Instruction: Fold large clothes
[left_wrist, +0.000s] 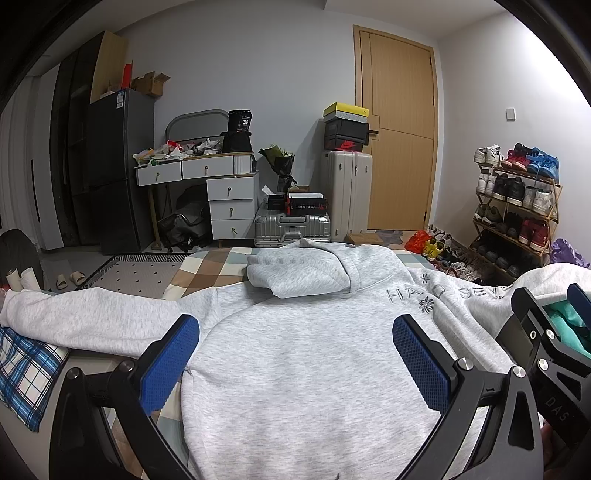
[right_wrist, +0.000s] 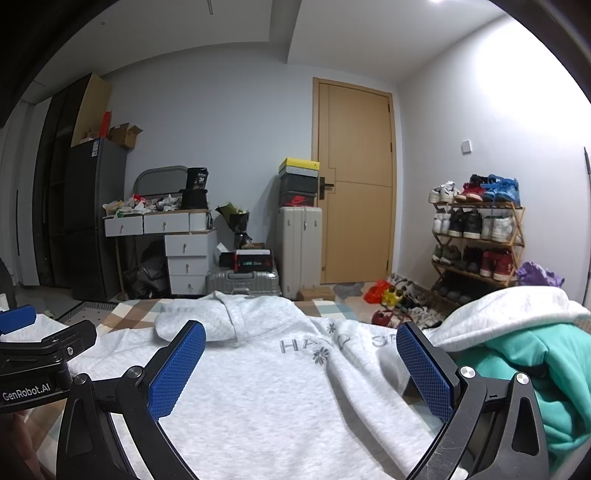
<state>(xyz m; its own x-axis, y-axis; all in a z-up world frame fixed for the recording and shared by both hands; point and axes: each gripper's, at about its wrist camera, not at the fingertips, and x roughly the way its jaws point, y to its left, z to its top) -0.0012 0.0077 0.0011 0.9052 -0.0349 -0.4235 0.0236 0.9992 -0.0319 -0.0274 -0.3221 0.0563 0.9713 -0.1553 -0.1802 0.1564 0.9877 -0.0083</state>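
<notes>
Both jaws stood wide apart, holding nothing. Left gripper (left_wrist: 295, 365) and right gripper (right_wrist: 301, 365) hovered side by side over the grey hoodie (left_wrist: 306, 354), which lay spread flat on the checked bed (left_wrist: 210, 267), hood (left_wrist: 299, 271) far, one sleeve (left_wrist: 85, 314) stretched left. A teal garment (right_wrist: 535, 373) lay at right.

Both wrist views sit low and close over the grey hoodie (left_wrist: 295, 369) on the bed, facing the far wall; both share the wooden door (right_wrist: 356, 184), shoe rack (right_wrist: 476, 236) and white dresser (left_wrist: 221, 192)
</notes>
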